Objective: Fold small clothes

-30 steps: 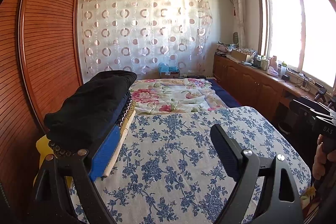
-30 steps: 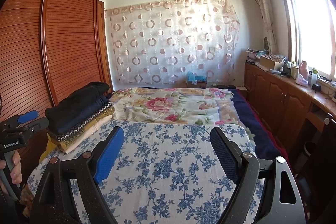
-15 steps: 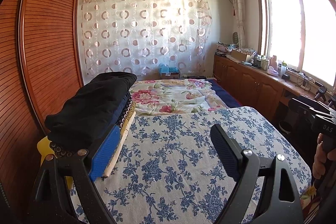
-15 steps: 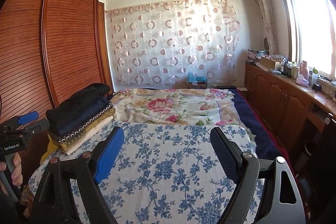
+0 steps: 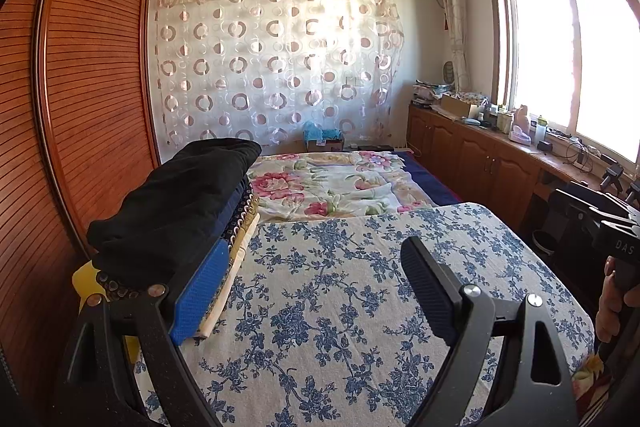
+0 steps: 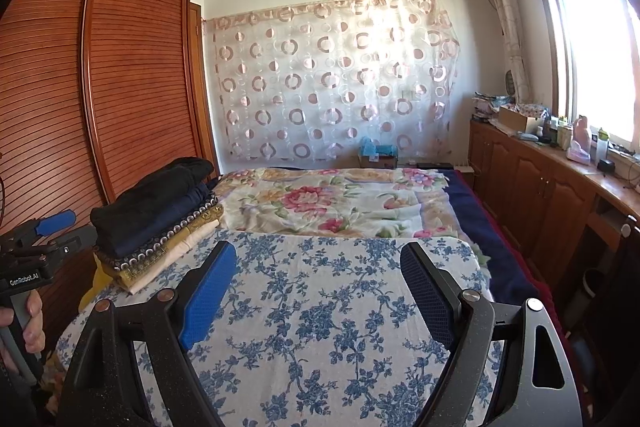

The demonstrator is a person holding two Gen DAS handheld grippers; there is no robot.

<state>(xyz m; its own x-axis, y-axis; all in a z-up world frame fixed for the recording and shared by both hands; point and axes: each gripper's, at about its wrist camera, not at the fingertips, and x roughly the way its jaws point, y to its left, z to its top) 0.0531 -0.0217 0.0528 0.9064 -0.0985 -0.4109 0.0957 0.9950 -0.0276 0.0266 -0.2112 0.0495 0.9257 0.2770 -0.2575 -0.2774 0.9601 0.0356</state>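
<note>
Both sets of fingers wide apart, nothing held: left gripper [image 5: 312, 291], right gripper [image 6: 320, 291]. Folded clothes stack [image 6: 156, 219] at left edge of blue-floral worktop [image 6: 328, 307]. No loose garment visible; fetch next, lay flat mid-worktop, w/ stack undisturbed.

free: blue-flowered board [image 6: 320, 307] centre | blocked: stack of folded clothes [image 6: 156, 219] left edge
</note>
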